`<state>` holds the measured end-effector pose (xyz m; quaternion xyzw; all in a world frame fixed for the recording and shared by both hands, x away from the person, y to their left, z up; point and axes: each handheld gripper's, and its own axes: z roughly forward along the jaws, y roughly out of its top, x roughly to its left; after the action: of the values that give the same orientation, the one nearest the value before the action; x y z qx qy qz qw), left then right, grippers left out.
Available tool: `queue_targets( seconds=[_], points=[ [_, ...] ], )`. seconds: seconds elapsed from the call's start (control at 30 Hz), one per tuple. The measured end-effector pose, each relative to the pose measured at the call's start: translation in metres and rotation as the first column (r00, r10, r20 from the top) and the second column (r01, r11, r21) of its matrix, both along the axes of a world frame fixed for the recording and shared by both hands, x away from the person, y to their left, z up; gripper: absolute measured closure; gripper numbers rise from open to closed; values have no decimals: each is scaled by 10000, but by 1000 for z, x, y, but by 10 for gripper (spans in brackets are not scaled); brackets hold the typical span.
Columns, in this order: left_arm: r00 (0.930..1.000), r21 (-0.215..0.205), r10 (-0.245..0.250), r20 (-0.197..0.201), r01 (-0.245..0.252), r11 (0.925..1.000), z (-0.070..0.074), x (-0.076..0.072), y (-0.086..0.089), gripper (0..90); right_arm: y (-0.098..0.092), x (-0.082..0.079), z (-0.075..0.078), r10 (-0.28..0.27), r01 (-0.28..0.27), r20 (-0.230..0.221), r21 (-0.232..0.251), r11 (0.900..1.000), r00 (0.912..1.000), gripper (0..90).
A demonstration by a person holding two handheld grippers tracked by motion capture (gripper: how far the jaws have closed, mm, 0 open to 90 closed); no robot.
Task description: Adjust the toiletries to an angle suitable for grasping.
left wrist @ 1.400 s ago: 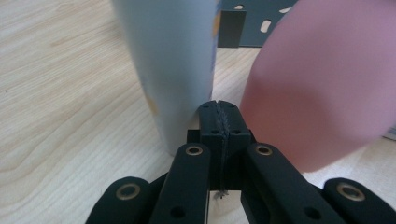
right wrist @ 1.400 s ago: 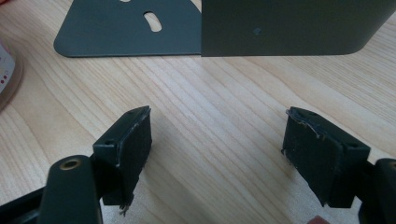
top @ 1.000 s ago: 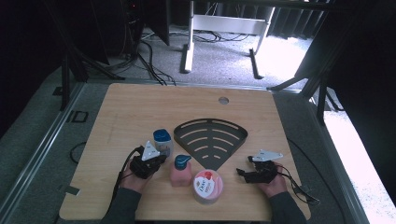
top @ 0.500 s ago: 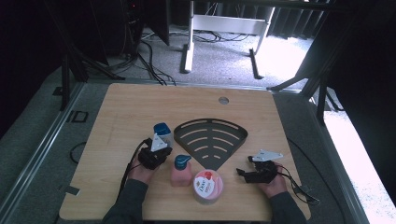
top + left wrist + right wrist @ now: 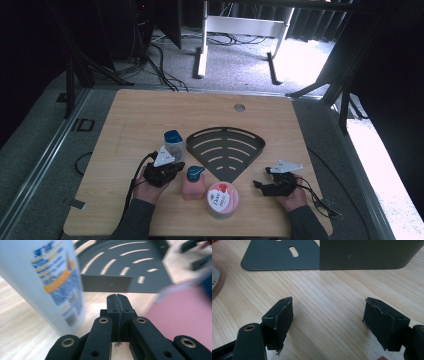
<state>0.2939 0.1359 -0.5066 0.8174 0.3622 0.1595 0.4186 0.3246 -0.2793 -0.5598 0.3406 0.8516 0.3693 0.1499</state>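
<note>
My left gripper (image 5: 178,167) (image 5: 117,302) is shut with nothing between its jaws, low over the table. It points into the gap between a white bottle with a blue cap (image 5: 173,143) (image 5: 45,277) and a pink pump bottle (image 5: 192,183) (image 5: 180,315), both standing upright. Beyond them lies a flat black fan-shaped slotted rack (image 5: 226,146) (image 5: 125,262) (image 5: 284,257). My right gripper (image 5: 262,178) (image 5: 327,315) stands open over bare wood at the rack's near right, holding nothing. A round jar with a red and white lid (image 5: 222,199) sits near the front edge.
The wooden table (image 5: 130,115) has a small round hole (image 5: 239,107) near its far edge. Cables trail from both grippers toward the front edge. Past the table are grey floor, metal stand legs and loose cables.
My left gripper has shifted forward and to the right, closer to the white bottle, and has since come back a little. The right gripper has stayed in place.
</note>
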Motion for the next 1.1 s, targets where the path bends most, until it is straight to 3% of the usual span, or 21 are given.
queue_targets(
  seconds=[0.33,0.5,0.7,0.93,1.03,1.1],
  points=[
    [9976,-894,-681,139,691,9936,25,-42,6,898,0,0,0,-15,15,4,2,10000,10000,234],
    [9938,-773,-1091,230,1105,9909,31,-54,-3,898,0,0,0,-21,21,2,6,10000,10000,234],
    [9888,-703,-1486,141,1492,9863,31,-59,-12,898,0,0,0,-17,17,1,1,10000,10000,234],
    [9772,-634,-2110,250,2122,9752,28,-54,-43,898,0,0,0,-22,22,1,4,10000,10000,235],
    [9779,-248,-2083,164,2087,9777,23,-50,-51,898,0,0,0,-20,20,1,1,10000,10000,234],
    [9779,-422,-2083,159,2088,9770,21,-50,-52,898,0,0,0,-25,25,0,5,10000,10000,234]
  ],
)
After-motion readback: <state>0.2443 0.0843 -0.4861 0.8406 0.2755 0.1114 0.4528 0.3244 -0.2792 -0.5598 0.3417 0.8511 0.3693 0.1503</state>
